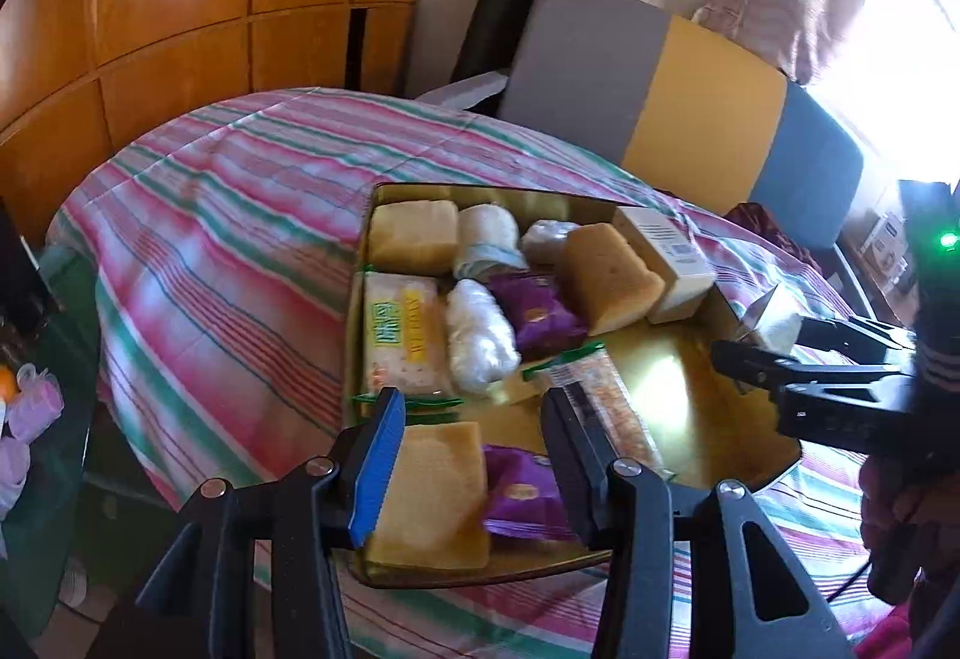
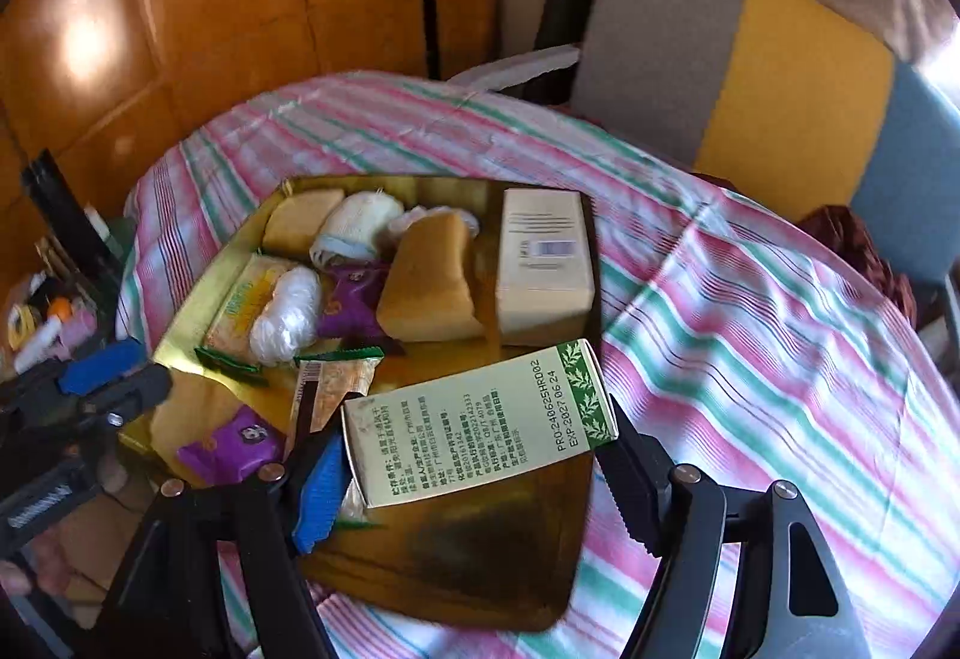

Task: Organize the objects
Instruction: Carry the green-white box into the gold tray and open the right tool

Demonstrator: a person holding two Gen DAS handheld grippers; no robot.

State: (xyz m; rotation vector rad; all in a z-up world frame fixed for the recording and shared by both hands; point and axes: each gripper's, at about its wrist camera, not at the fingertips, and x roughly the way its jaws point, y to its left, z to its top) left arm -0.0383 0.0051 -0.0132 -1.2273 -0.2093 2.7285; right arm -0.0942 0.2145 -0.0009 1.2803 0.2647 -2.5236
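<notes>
Left wrist view: the left gripper (image 1: 474, 455) hangs with jaws apart and empty over the near end of a gold tray (image 1: 708, 407) on a striped cloth (image 1: 228, 215). The tray holds three yellow sponges, two purple packets and two white rolls. Right wrist view: the right gripper (image 2: 474, 470) holds a green-edged box (image 2: 480, 425) over the tray's bare corner. It likely needs lowering beside the cream box (image 2: 543, 269).

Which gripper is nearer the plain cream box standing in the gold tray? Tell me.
Right. The right gripper, holding a green-printed carton, is just in front of the cream box; the left gripper hovers at the gold tray's opposite near corner.
</notes>
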